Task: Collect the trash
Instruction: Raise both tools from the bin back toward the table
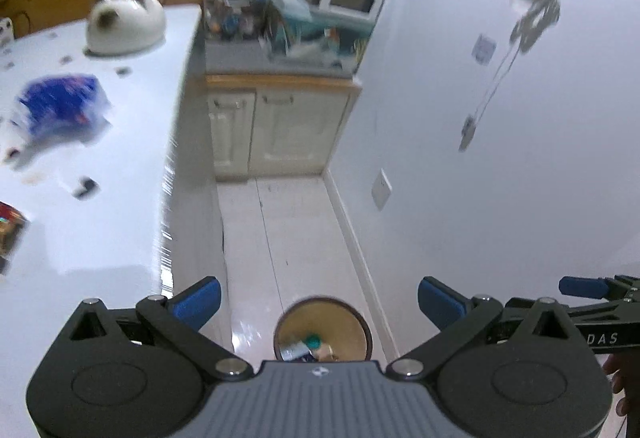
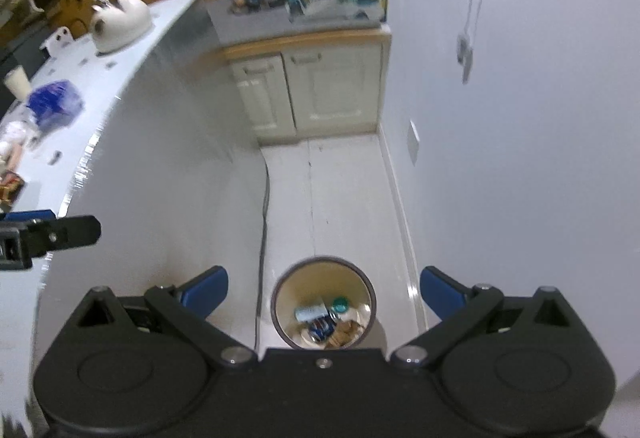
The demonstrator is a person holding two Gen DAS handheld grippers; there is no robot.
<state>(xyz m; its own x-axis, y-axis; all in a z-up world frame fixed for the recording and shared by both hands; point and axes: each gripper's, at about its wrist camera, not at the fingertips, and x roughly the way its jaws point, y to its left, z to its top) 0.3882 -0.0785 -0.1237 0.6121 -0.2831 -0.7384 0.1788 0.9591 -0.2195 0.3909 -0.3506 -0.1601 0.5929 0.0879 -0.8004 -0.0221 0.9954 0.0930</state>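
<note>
Hovering over the floor bin (image 2: 323,304), both grippers stand with jaws spread wide and nothing between them: the right gripper (image 2: 323,288) frames the bin at its 6 o'clock, the left gripper (image 1: 319,300) does the same from beside the counter (image 1: 100,230). Part of the job looks done: the bin already holds several pieces, among them what seems a can, a teal cap and crumpled wrappers, though motion blur hides the details. More is left. On the counter, at 9 o'clock in the left view, lie a blue packet (image 1: 60,106), a small dark scrap (image 1: 85,187) and a reddish wrapper (image 1: 10,228) at the frame's edge; tiny bits dot the top near a white cat-shaped ornament (image 1: 126,24) at 11 o'clock. Judged from this, collection is midway, with another trip to the counter likely due
</note>
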